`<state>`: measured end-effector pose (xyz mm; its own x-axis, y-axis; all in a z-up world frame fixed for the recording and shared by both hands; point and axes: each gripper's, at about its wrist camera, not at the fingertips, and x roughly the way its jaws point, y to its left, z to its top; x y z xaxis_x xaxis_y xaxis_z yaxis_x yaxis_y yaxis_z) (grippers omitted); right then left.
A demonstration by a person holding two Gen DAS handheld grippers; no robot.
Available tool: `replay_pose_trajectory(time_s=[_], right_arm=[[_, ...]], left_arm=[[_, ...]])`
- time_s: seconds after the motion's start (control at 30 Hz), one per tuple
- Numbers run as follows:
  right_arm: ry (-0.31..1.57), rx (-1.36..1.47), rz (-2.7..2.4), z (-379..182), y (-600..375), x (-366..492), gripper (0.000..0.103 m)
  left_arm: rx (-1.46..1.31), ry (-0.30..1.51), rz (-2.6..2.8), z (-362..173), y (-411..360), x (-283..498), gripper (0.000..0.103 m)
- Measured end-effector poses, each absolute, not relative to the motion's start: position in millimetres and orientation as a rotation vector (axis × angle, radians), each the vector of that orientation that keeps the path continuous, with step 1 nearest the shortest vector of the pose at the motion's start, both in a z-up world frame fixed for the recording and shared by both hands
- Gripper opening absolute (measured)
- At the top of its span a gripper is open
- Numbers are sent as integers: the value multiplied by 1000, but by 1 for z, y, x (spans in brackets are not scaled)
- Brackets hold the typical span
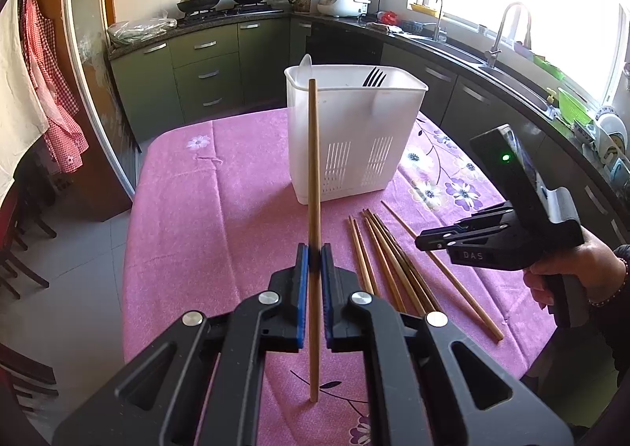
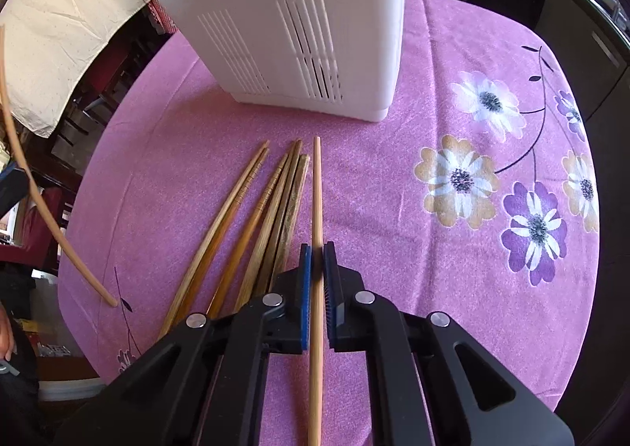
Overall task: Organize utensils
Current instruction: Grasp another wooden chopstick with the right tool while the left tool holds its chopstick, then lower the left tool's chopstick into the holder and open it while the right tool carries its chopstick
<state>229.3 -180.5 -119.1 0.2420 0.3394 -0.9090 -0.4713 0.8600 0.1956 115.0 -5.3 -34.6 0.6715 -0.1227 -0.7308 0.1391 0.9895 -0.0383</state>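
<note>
Kitchen with green cabinets (image 1: 204,64) along the top of the frame; my table wears a pink flowered tablecloth (image 1: 220,186). My left claw (image 1: 314,261) pinches one wooden chopstick (image 1: 313,170), raised. My right claw (image 2: 317,264), marked "DAS", is clamped on a pale bamboo chopstick (image 2: 316,190) beside the loose chopstick pile (image 2: 271,205), below the white slotted plastic utensil holder (image 2: 315,32).
</note>
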Motion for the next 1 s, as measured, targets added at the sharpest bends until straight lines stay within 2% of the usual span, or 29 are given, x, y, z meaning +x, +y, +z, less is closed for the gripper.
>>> replay_pose_trajectory(time_s=[0.33,0.63,1.0], right_arm=[[965,-4,655,-31,-232,183,7],[891,5,682,0,-244,162,7],[725,15,704,90,-253,172,7]], left_arm=[[25,775,-168,-10,-7,108,6],[23,793,-210,8,-15,119,6],[42,719,-255,82,-32,146,6]])
